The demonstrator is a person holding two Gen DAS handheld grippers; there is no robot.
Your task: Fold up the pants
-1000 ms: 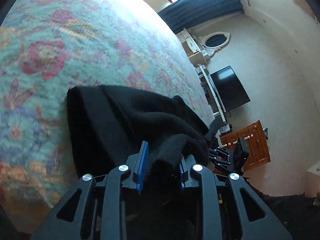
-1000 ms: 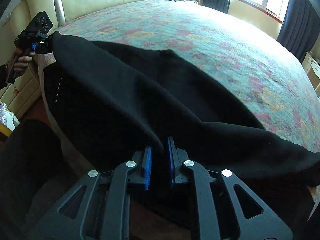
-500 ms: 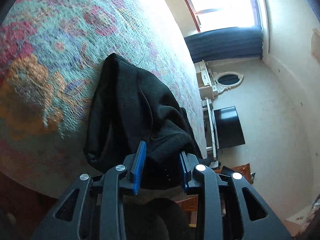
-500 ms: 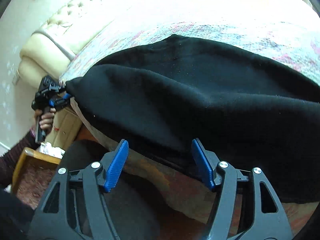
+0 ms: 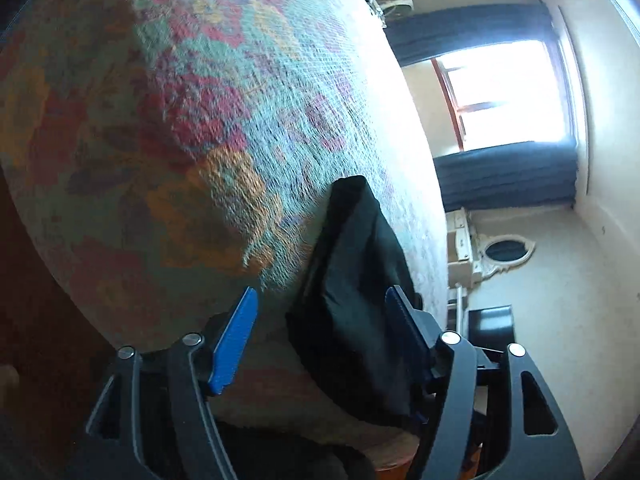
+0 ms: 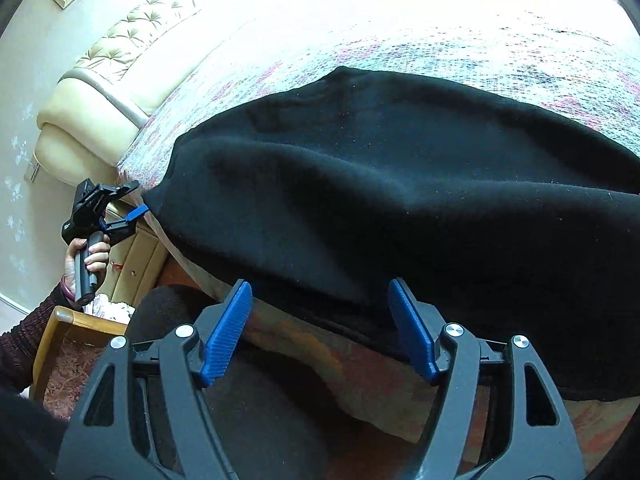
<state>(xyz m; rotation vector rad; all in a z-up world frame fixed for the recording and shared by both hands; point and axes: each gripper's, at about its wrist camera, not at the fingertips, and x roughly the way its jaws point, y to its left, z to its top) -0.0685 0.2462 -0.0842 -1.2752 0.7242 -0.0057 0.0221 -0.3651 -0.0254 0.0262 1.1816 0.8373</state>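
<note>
While the pants (image 6: 400, 200) lie lengthwise along the bed's (image 5: 200, 120) near edge, one end at the left gripper (image 5: 320, 336), both grippers' jaws have just been opening; right gripper's (image 6: 320, 332) fingers straddle the hem, untouched.

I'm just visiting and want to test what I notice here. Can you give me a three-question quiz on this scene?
1. True or false: the right gripper is clamped on the pants.
2. What colour are the pads on the fingers?
3. The pants lie on: A) a chair B) the bedspread C) the floor.

Key: 1. False, both it and the left gripper have just been opening; the cloth lies loose. 2. Blue. 3. B.
</note>
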